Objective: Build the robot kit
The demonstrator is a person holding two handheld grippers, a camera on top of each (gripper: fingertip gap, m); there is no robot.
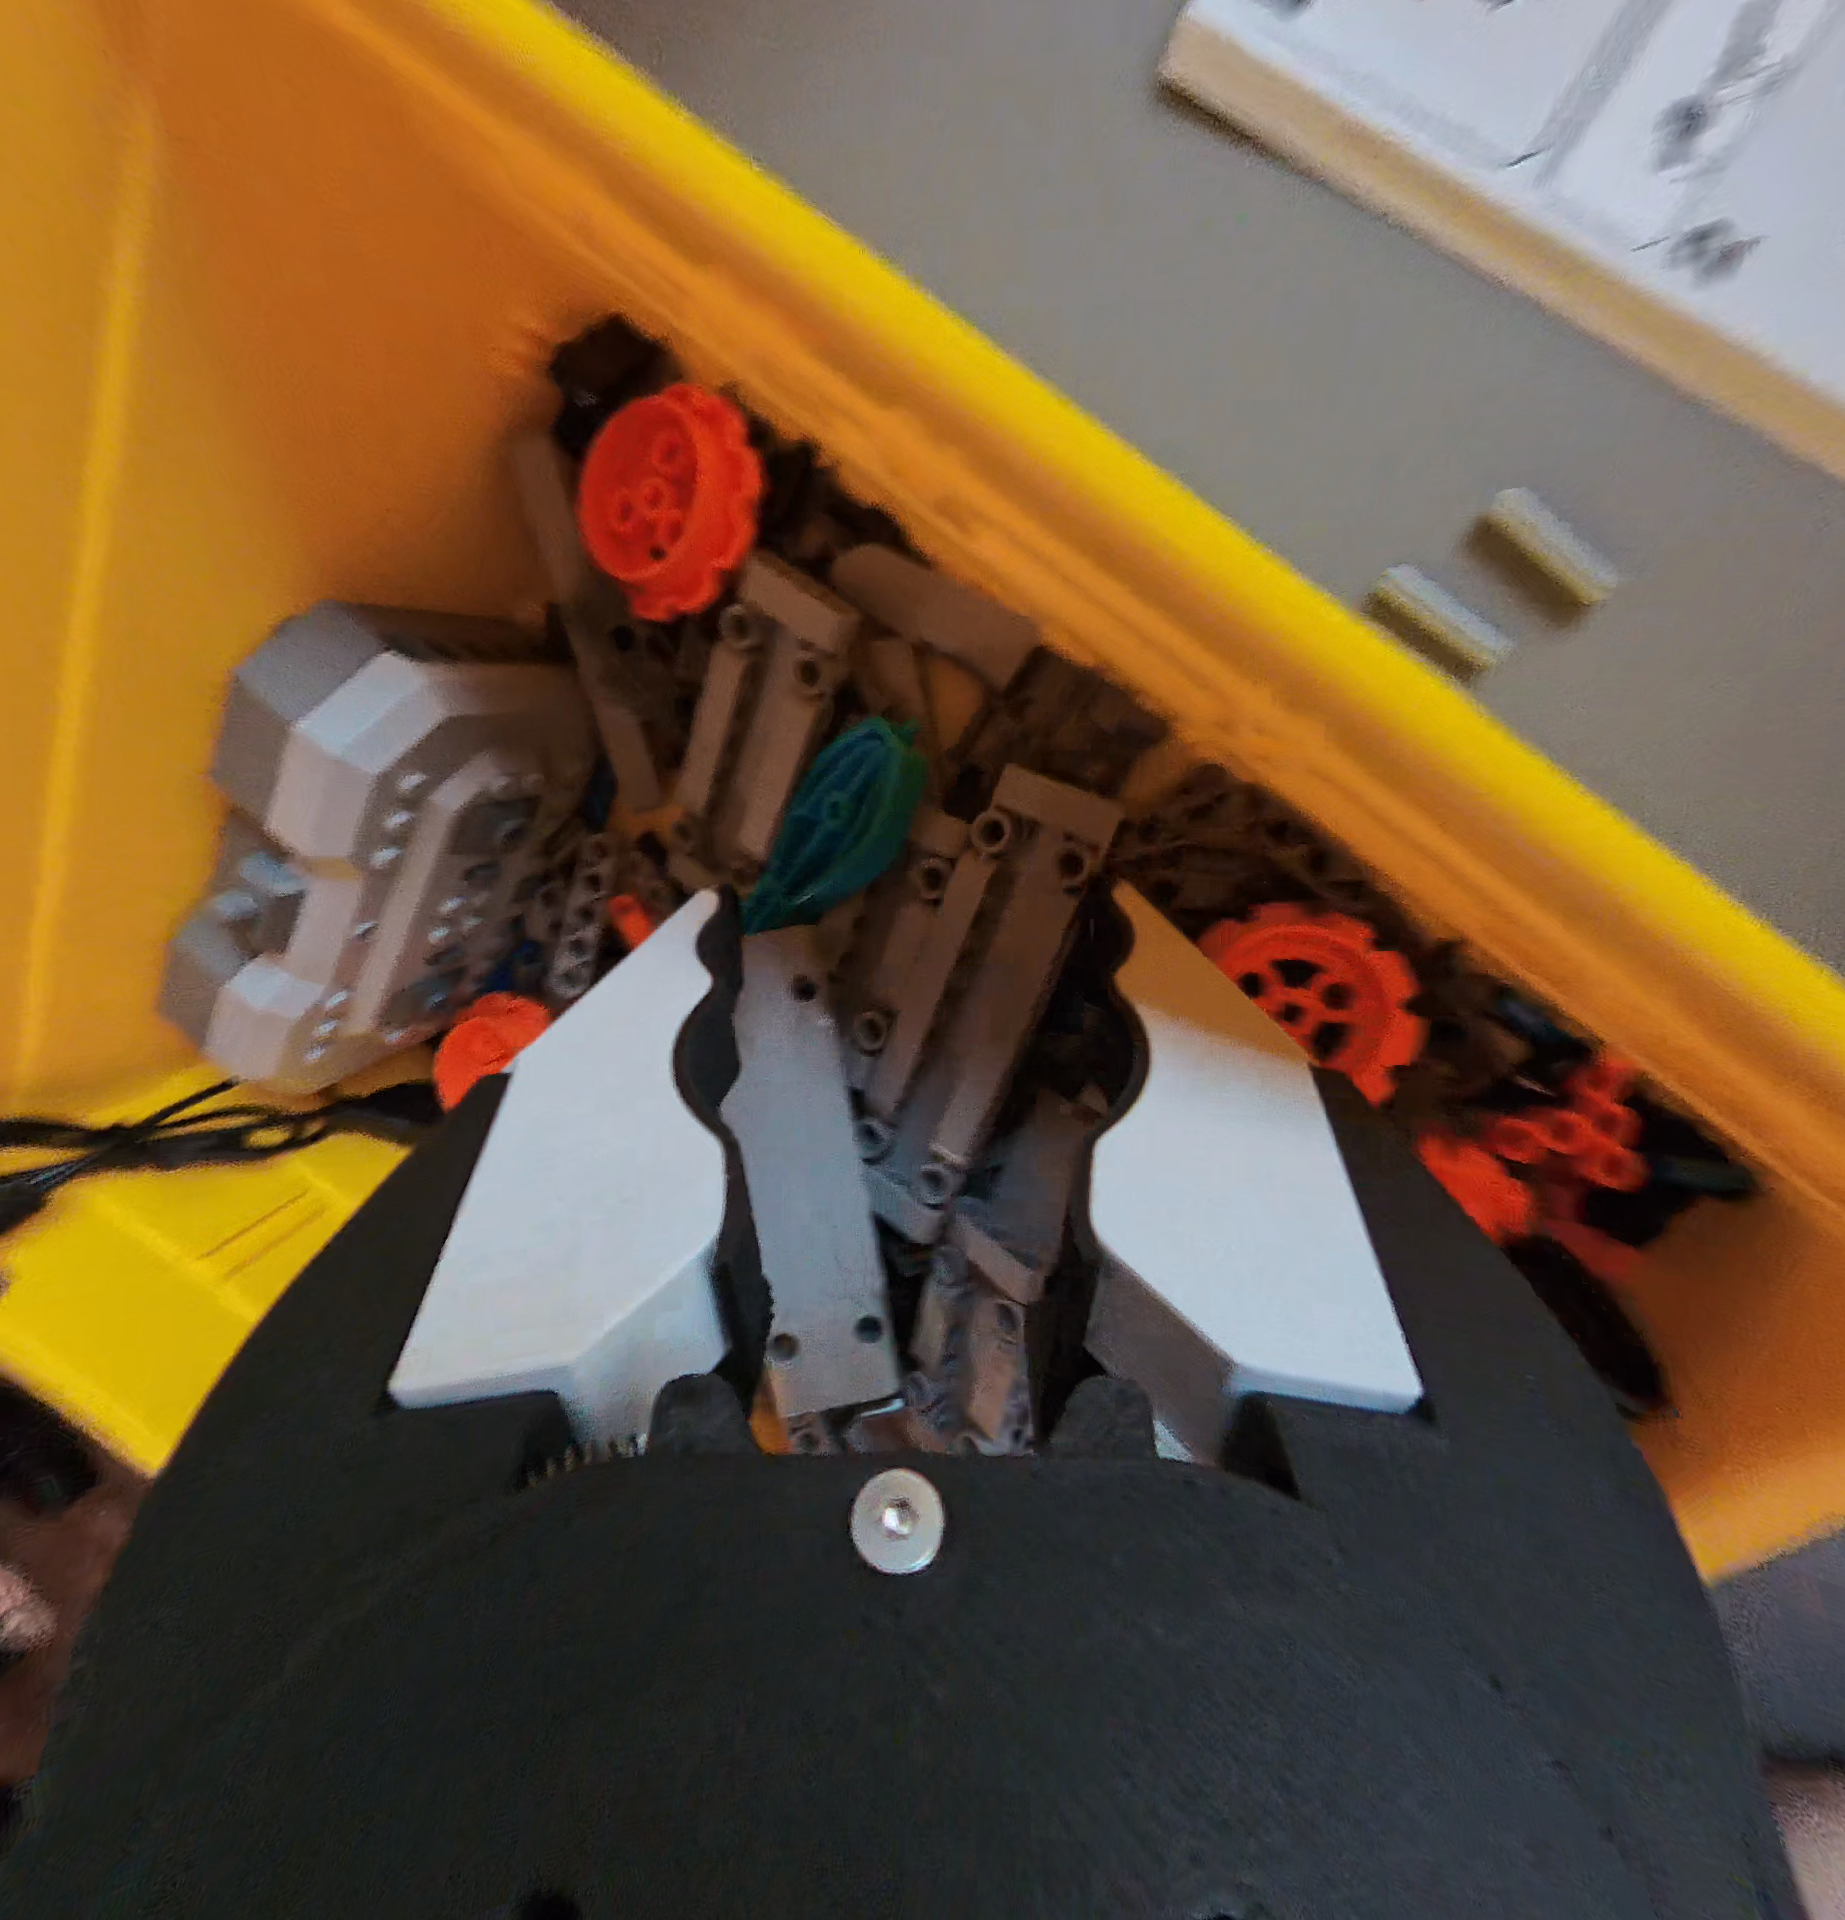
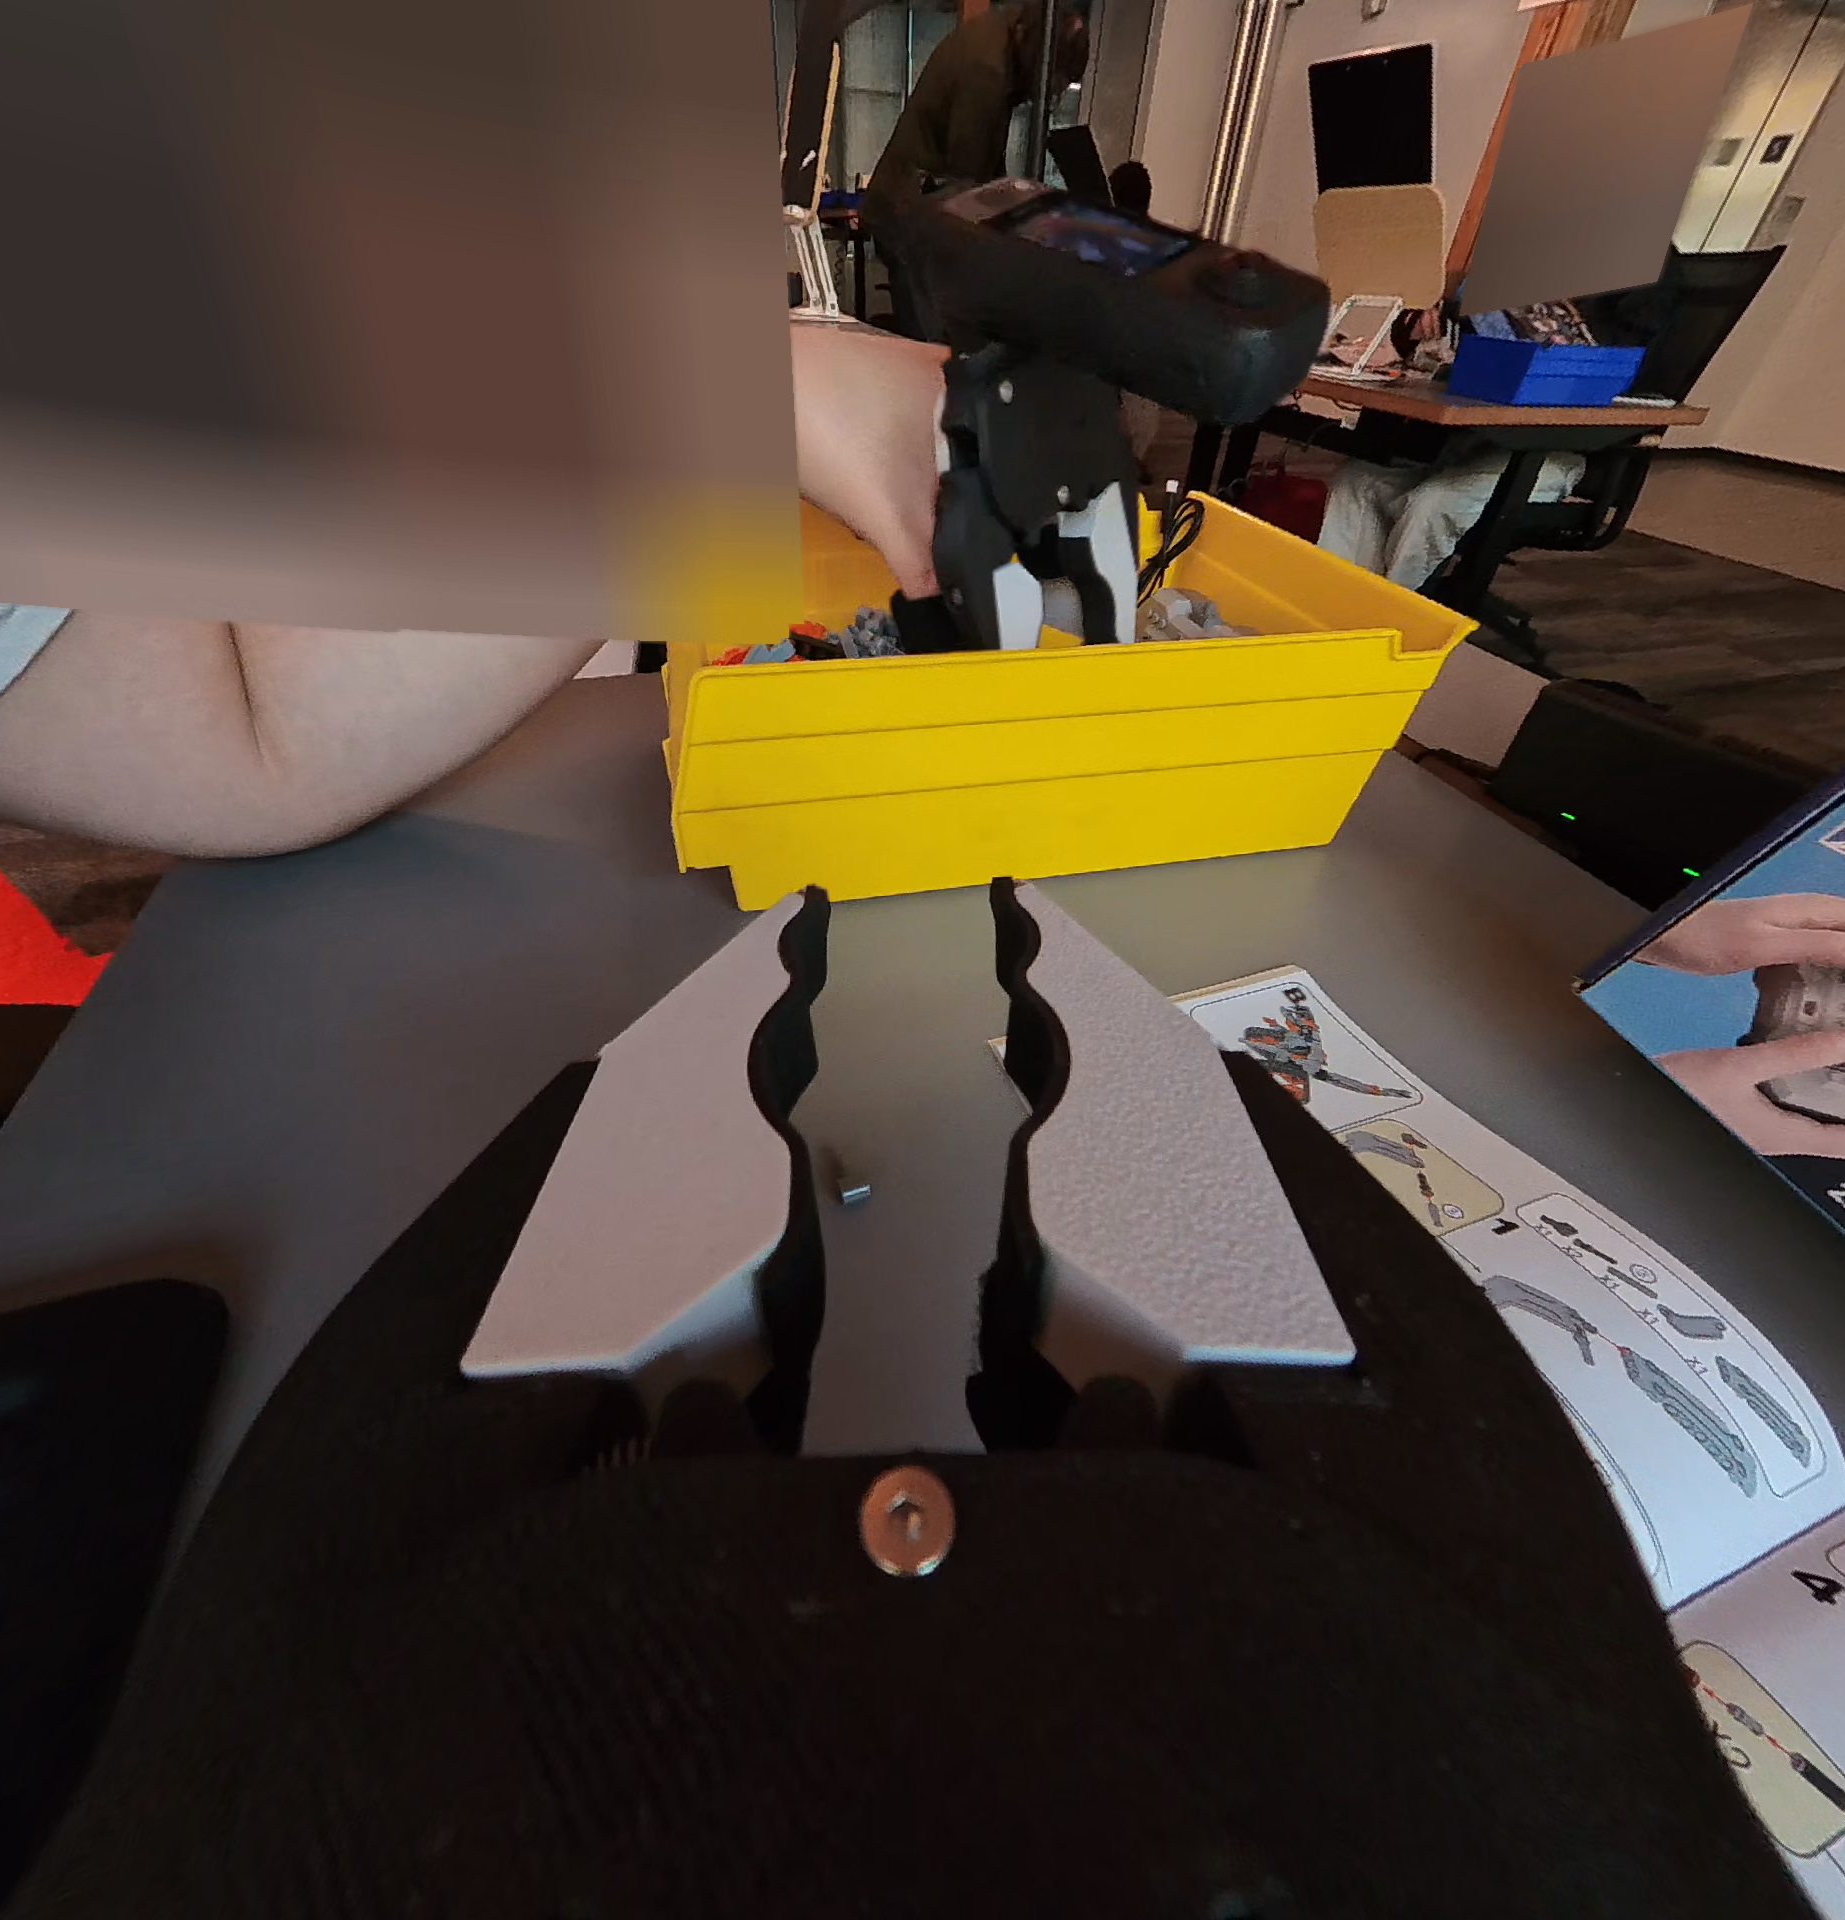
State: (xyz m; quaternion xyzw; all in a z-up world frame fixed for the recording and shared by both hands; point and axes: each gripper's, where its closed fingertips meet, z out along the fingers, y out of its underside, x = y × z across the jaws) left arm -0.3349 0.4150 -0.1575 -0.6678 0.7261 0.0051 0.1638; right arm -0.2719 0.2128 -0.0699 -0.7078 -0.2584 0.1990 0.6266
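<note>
Yellow plastic is filling most of the left wrist view: the yellow bin (image 1: 274, 364) is being entered from above by the left gripper (image 1: 913, 914), whose fingers (image 1: 606, 1143) are being held spread, with nothing seen pinched between them. A long grey beam (image 1: 814, 1164) is lying directly between them, its long axis running along the fingers and close beside the left one; whether it is being touched cannot be told. A teal piece (image 1: 835, 821) is sitting just beyond the tips, orange gears (image 1: 669, 499) farther off and a grey blocky unit (image 1: 367, 831) to the left. The right gripper (image 2: 907, 894) is being held over the grey bench (image 2: 378, 987), well apart from the bin, fingers spread and empty above a tiny grey part (image 2: 850, 1190), beside an instruction sheet (image 2: 1624, 1351) and a blue box (image 2: 1780, 987)
</note>
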